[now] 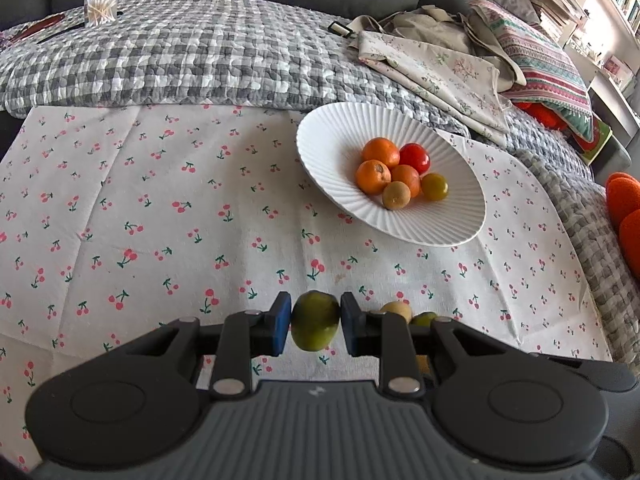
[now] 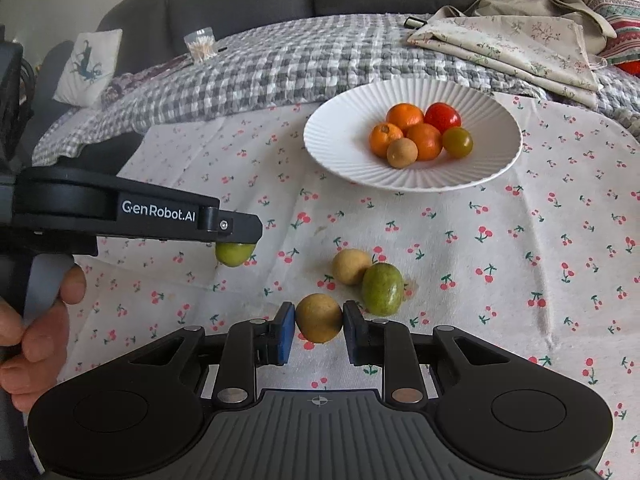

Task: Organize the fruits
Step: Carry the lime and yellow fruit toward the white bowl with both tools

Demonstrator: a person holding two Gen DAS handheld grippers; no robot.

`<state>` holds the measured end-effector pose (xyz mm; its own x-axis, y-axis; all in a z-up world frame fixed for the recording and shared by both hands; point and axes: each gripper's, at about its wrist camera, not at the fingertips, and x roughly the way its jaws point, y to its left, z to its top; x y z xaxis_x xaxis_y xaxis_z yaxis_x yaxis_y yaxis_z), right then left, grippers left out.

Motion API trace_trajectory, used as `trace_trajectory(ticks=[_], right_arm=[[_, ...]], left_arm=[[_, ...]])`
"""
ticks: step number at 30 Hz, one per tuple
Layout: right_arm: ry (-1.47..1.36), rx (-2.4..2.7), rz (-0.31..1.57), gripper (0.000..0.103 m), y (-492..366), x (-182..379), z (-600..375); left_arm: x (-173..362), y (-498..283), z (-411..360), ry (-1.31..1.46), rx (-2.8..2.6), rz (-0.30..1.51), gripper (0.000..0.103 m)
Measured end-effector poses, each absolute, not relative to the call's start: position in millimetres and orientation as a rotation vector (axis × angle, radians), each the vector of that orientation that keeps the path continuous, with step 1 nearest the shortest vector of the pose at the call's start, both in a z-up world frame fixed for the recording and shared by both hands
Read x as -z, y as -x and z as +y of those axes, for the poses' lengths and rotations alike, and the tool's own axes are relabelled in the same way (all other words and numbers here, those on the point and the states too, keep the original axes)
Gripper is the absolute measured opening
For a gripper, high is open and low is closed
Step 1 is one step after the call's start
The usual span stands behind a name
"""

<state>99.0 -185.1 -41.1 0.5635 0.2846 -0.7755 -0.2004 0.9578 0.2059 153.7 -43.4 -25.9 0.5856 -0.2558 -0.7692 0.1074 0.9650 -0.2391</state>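
My left gripper point(image 1: 315, 326) is shut on a green fruit point(image 1: 315, 326), held above the cherry-print cloth point(image 1: 160, 220). From the right wrist view that same gripper point(image 2: 236, 246) enters from the left with the green fruit point(image 2: 234, 255) under its tip. My right gripper point(image 2: 319, 326) is shut on a yellow-brown fruit point(image 2: 319, 318) low over the cloth. Just beyond it lie a pale yellow fruit point(image 2: 351, 266) and a green fruit point(image 2: 382, 289), touching. A white ribbed plate point(image 2: 344, 136) further back holds several oranges, a red fruit, a brownish one and a greenish one. The same plate point(image 1: 332, 148) sits at upper right in the left wrist view.
A grey checked quilt point(image 1: 180, 56) lies behind the cloth, with folded floral fabric point(image 1: 432, 64) and striped cushions to the right. A small clear box of sticks point(image 1: 100, 4) stands at the back left. A person's hand point(image 2: 36, 320) holds the left gripper's handle. Orange objects point(image 1: 624, 208) sit at far right.
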Motion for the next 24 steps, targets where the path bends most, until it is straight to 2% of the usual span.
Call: trace_trajectory(ticks=[24], right_arm=[[-0.208, -0.186, 0.799, 0.024, -121, 2, -249]], left_arm=[[7, -174, -44, 0.167, 0.217, 0.807, 0.025]])
